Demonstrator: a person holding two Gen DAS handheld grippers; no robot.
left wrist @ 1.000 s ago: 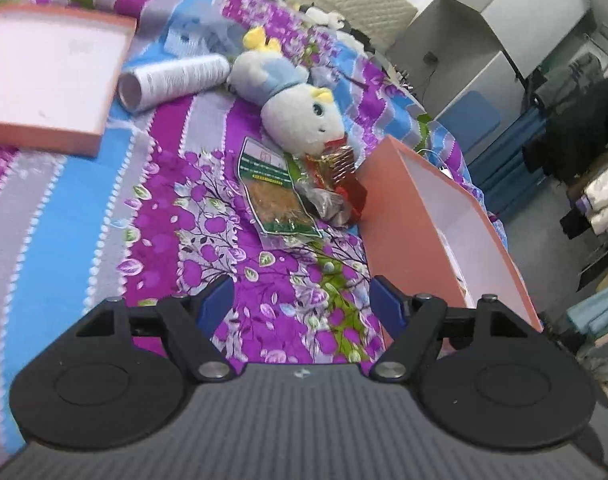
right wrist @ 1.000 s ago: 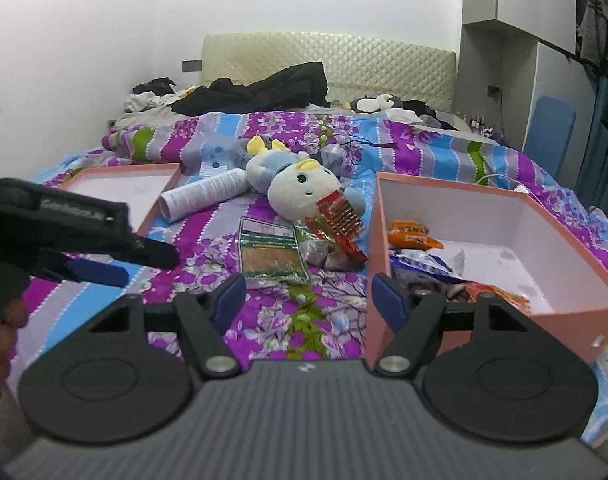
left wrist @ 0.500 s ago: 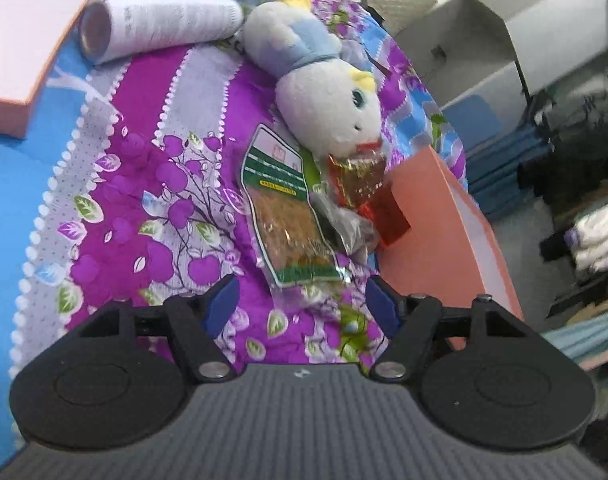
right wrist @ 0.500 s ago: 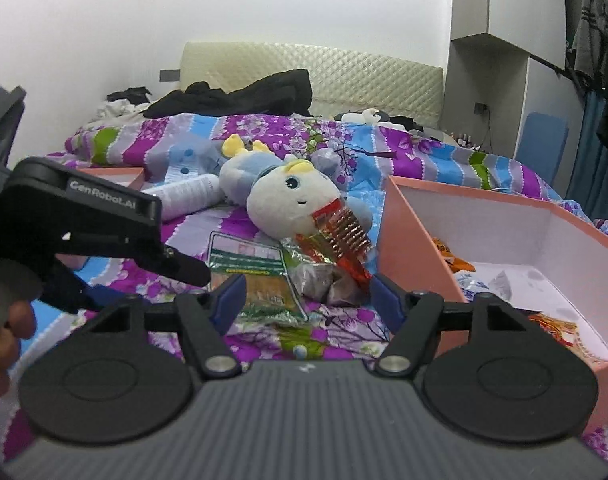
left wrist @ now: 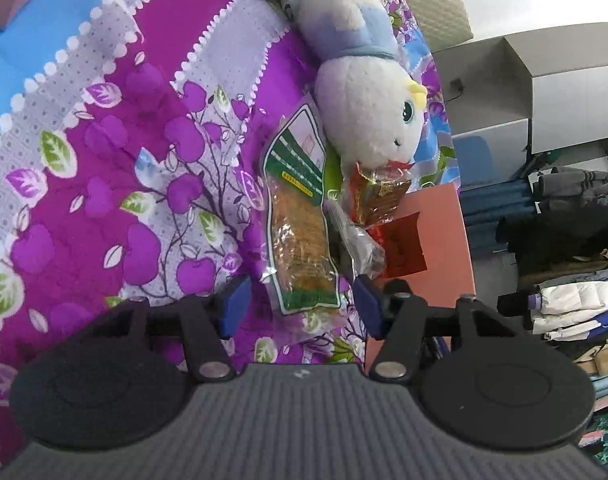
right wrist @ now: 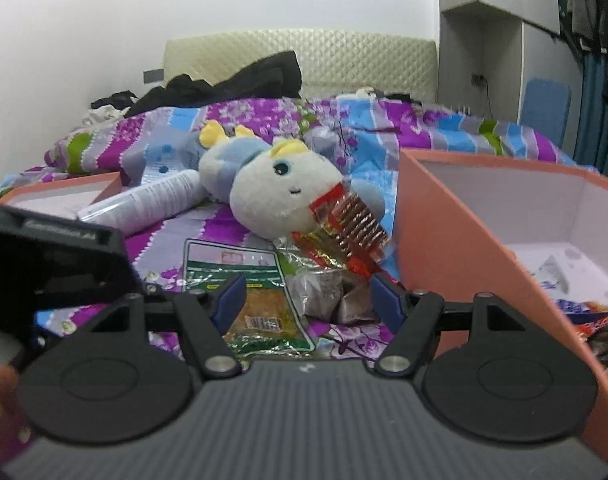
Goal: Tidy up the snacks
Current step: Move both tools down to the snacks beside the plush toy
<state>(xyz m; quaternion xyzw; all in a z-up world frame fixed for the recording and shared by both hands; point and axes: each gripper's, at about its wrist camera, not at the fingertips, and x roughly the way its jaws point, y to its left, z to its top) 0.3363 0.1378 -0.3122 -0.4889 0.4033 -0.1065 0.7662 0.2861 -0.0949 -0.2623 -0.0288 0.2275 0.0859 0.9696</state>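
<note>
Green-labelled clear plastic snack packet (left wrist: 300, 232) lies just beside the salmon-pink cardboard box (left wrist: 439, 248), long axis running straight away from the left gripper (left wrist: 302, 306), whose jaws have just been narrowing, untouched packet end between; right gripper (right wrist: 304, 298) open.

clear: bedspread (left wrist: 116, 184) left | blocked: box wall (right wrist: 455, 236) right

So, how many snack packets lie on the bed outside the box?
3, maybe more hidden. The green-labelled packet lies flat on the bedspread. The clear grey packet lies beside it. The red-gold packet leans under the plush toy's chin, against the pink box.
</note>
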